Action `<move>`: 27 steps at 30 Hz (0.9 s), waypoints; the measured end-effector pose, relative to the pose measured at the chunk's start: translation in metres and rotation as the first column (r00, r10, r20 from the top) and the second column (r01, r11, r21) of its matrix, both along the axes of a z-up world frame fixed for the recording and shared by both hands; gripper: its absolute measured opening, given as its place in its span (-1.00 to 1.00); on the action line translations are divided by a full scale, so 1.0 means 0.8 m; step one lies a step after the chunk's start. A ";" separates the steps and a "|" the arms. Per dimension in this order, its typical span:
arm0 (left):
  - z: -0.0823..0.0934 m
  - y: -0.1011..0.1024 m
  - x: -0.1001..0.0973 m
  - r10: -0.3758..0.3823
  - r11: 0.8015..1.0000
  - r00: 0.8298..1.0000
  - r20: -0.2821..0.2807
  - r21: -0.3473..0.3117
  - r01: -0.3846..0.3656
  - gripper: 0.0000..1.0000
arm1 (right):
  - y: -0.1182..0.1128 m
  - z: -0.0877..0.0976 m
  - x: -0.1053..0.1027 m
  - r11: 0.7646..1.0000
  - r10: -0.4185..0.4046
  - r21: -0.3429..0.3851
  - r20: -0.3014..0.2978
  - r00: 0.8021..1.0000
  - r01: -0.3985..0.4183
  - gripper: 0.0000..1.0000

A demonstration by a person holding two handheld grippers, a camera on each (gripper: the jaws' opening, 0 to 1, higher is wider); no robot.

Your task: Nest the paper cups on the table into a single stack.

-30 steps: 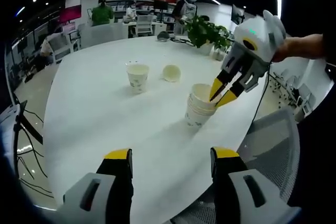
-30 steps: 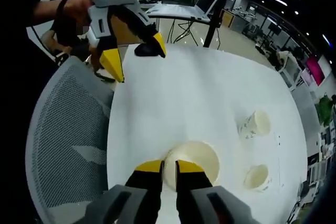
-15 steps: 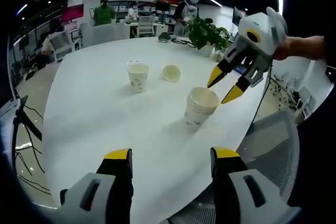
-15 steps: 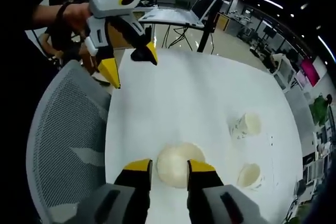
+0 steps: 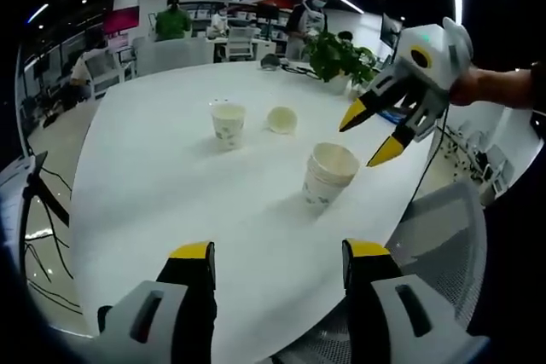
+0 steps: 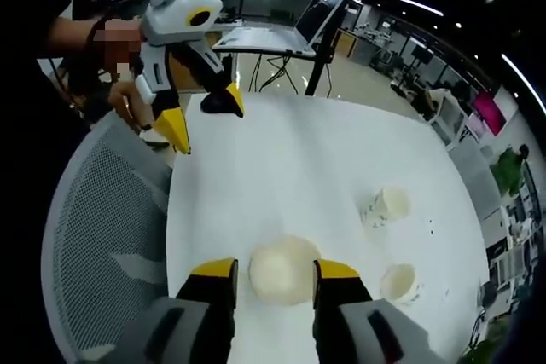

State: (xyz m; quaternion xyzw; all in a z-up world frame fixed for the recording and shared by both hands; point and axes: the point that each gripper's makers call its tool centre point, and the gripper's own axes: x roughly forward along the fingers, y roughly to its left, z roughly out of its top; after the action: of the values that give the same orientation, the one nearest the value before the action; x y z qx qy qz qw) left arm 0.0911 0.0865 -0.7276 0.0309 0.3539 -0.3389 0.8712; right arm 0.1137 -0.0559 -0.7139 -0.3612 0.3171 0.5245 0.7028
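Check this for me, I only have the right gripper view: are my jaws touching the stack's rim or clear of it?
Observer: Clear, as far as I can tell. In the left gripper view the right gripper hangs up beside the stack, jaws open, tips off the rim.
Operator: Stack standing straight?
Observer: Yes, upright. From the side you can see nested rims layered under the top one.
Operator: And the two loose cups?
Observer: The printed cup stands upright. The plain cup lies tipped on its side, mouth towards the left gripper's camera.
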 end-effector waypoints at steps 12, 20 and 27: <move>-0.001 -0.005 0.008 -0.020 1.000 1.000 -0.004 0.006 0.020 0.18 | -0.025 0.016 0.015 0.971 -0.194 0.141 0.011 0.981 0.191 -0.24; -0.003 -0.010 0.008 -0.030 1.000 1.000 -0.010 0.006 0.030 0.18 | -0.056 0.015 0.033 0.934 -0.307 0.193 0.000 0.952 0.301 -0.24; -0.005 -0.010 0.008 -0.025 1.000 1.000 -0.016 0.004 0.025 0.18 | -0.085 0.008 0.059 0.879 -0.440 0.214 0.025 0.898 0.425 -0.25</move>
State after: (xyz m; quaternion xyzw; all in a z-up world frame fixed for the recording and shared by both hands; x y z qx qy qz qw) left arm 0.0974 0.0789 -0.7314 0.0343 0.3611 -0.3494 0.8639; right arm 0.1609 -0.1236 -0.7076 -0.2265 0.3090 0.3703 0.8462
